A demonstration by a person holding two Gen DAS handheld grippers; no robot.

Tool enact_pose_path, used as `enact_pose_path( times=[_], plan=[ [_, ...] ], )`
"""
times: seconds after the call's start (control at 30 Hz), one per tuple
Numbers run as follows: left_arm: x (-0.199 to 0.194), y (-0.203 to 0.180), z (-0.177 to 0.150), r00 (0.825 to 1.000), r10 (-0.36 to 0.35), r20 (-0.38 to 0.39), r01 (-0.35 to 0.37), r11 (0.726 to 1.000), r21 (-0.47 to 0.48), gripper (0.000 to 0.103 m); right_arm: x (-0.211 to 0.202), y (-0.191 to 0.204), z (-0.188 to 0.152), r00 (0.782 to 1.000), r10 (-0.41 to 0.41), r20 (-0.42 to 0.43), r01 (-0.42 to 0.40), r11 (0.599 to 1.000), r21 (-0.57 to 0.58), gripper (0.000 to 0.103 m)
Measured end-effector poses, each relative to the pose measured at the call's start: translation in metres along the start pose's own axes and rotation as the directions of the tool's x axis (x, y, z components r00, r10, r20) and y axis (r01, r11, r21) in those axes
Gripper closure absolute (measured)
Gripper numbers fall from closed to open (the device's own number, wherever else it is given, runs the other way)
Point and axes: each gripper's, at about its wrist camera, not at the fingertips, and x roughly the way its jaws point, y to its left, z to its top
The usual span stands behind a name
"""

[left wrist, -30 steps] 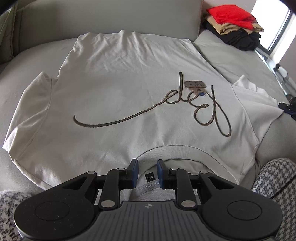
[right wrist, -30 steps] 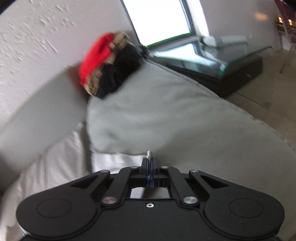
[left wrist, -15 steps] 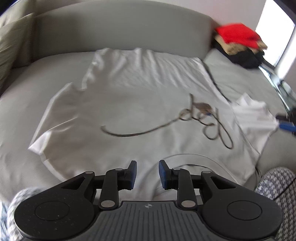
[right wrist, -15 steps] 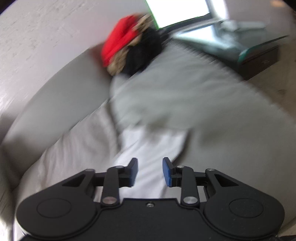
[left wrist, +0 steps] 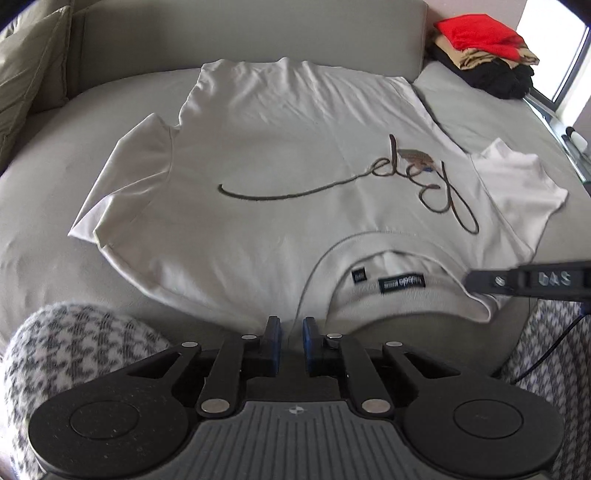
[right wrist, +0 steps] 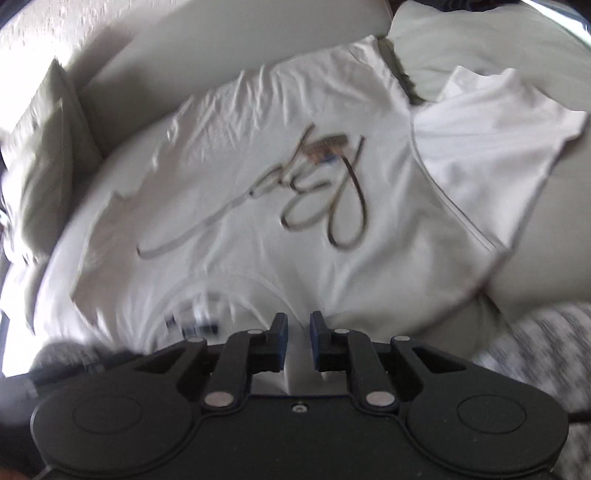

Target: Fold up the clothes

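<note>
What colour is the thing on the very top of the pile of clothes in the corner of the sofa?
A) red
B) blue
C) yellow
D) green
A: in the left wrist view the folded pile of clothes at the far right corner of the sofa has a bright red garment on top, with tan and black ones under it.
</note>
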Motion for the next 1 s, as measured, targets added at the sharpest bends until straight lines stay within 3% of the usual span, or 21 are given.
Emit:
enact_pose_path(
  times=[0.13, 0.27, 0.37, 0.53, 0.6, 0.77, 1.0],
  plan=[
    [-0.020, 0.026, 0.005, 0.995, -0.059, 0.078, 0.066, 0.993, -0.102, 0.092, -0.026, -0.004, 0.002, 0.998, 0.068, -0.007, -0.067, 0.996, 0.062, 0.086],
    [-0.046, 0.066, 0.011, 0.978, 0.026, 0.208, 0.018, 0.978, -0.206, 0.083, -0.034, 0.012, 0.021, 0.982, 0.171, 0.078, -0.176, 0.982, 0.066, 0.071],
    [-0.056, 0.108, 0.008, 0.963, 0.090, 0.256, -0.002, 0.946, -0.325, 0.083, -0.024, 0.028, 0.032, 0.970, 0.227, 0.086, -0.233, 0.970, 0.070, 0.065],
    [-0.049, 0.180, -0.001, 0.960, 0.090, 0.265, 0.072, 0.836, -0.543, 0.077, 0.009, 0.044, 0.037, 0.955, 0.293, 0.041, -0.296, 0.944, 0.146, 0.063],
    [-0.038, 0.199, -0.002, 0.964, 0.041, 0.261, 0.129, 0.789, -0.601, 0.072, 0.024, 0.046, 0.036, 0.951, 0.310, 0.020, -0.308, 0.932, 0.190, 0.062],
    [-0.004, 0.230, -0.004, 0.964, -0.088, 0.251, 0.243, 0.676, -0.695, 0.070, 0.048, 0.046, 0.032, 0.956, 0.293, -0.022, -0.277, 0.925, 0.260, 0.061],
    [0.028, 0.252, -0.002, 0.924, -0.219, 0.313, 0.382, 0.504, -0.775, 0.065, 0.056, 0.043, 0.027, 0.956, 0.291, -0.033, -0.271, 0.921, 0.278, 0.059]
  ],
)
